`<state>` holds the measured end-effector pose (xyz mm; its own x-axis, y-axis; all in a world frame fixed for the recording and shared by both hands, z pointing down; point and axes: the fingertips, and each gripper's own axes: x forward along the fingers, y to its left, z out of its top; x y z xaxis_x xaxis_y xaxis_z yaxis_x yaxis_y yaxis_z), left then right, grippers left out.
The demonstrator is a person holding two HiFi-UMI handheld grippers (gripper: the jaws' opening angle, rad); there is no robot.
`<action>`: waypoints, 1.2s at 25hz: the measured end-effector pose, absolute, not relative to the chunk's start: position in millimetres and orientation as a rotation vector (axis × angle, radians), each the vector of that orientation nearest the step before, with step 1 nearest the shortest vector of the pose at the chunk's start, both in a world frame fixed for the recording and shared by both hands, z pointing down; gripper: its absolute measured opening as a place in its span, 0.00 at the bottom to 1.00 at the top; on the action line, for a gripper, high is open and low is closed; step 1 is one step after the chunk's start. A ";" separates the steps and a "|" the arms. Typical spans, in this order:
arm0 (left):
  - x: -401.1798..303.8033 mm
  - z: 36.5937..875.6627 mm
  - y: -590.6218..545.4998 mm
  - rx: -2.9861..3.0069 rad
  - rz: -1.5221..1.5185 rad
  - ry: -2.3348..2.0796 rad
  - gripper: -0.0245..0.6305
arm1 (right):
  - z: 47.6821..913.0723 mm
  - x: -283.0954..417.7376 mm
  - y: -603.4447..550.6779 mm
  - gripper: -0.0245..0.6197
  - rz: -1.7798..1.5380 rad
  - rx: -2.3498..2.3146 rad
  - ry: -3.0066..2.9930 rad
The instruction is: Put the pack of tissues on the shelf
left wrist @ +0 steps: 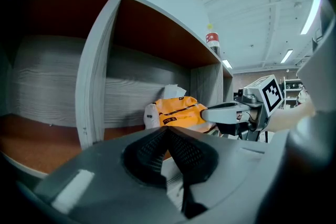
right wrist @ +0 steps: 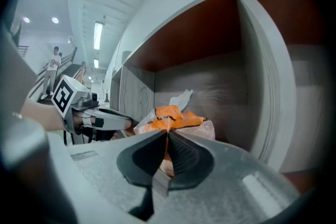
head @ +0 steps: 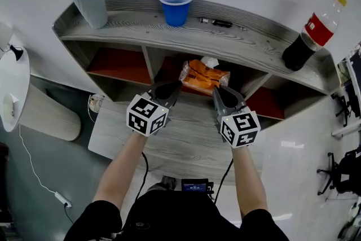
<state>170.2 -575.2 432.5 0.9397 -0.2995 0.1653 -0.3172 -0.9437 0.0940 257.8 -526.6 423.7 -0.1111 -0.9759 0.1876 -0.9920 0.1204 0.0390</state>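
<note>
- Left tool: jaws fully closed, ribbed black pads meeting at the tip, nothing between them. It is level with the right tool and a little apart from it, and it points at the near left corner of the pack.
- Right tool: jaws likewise shut tip to tip, with no wrapper visibly clamped. The tip is at the pack's right edge, touching or very nearly. Judgement: closed jaws suit nudging the pack deeper, not carrying it.
- Shelf: grey wood-grain boards, red-brown inner floors and upright dividers forming compartments. The middle compartment opens directly ahead of both tools.
- Bench: the same grey grain, flat, running beneath both tools and carrying the shelf.
- Cola bottle: dark, red label, yellow cap. It stands on the shelf top, beyond and well right of the right tool.
- Pack of tissues: soft orange plastic wrapper, crinkled, with a white sheet protruding. It lies at the mouth of the middle compartment, just ahead of both tips, and is judged essentially placed.
- Grey cup: tapered, on the shelf top, far left of the left tool.
- Blue cup: glossy, on the shelf top, beyond the left tool.
- Dark pen-like item: lies flat on the shelf top, beyond the right tool.
</note>
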 end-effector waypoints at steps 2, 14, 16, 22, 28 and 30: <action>170.3 433.6 -576.2 2.976 0.229 -0.473 0.04 | 425.3 256.1 -528.5 0.05 0.141 1.959 -2.209; 175.1 441.8 -569.3 2.972 0.246 -0.446 0.04 | 436.8 257.7 -531.8 0.05 0.168 1.962 -2.091; 175.2 444.3 -567.4 2.966 0.250 -0.440 0.04 | 436.0 258.6 -531.1 0.06 0.163 1.970 -2.088; 177.2 446.2 -565.0 2.964 0.257 -0.432 0.04 | 436.6 260.0 -527.4 0.18 0.182 1.978 -2.090; 181.9 447.7 -561.2 2.967 0.263 -0.411 0.04 | 424.0 257.0 -515.4 0.24 0.131 2.034 -2.113; 181.8 449.2 -561.0 2.965 0.267 -0.411 0.04 | 418.6 251.2 -510.1 0.20 0.090 2.022 -2.150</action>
<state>181.8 -561.0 449.2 0.9471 -0.2566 0.1929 -0.2808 -0.9534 0.1102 251.2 -510.1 418.6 -0.0527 -0.9826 0.1782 -0.9941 0.0686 0.0843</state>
